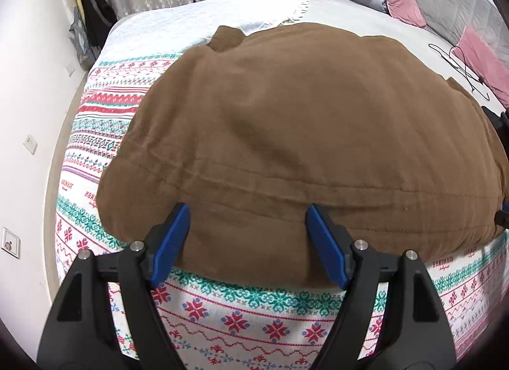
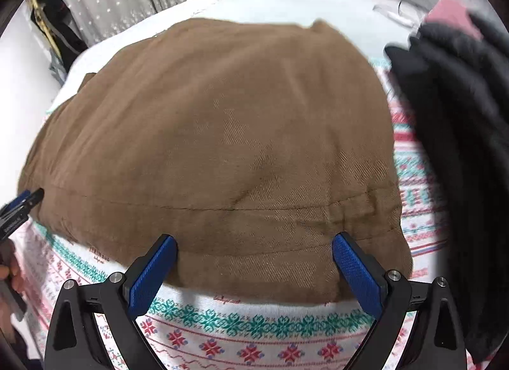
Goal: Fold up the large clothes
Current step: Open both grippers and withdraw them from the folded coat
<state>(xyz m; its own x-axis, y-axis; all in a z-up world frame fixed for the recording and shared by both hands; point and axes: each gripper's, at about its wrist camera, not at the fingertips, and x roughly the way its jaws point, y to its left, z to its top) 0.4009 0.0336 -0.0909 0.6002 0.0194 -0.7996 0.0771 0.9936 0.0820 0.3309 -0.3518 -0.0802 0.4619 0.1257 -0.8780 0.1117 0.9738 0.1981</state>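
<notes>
My left gripper and right gripper both hang with jaws spread wide and empty over the near hem of the brown garment, which lies folded on the bed.

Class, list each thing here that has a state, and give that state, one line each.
brown garment: lying spread on the patterned bedspread, not gripped.
left gripper: open, over the garment's near hem.
right gripper: open, over the same hem.
black garment: heaped beside the brown one.
</notes>
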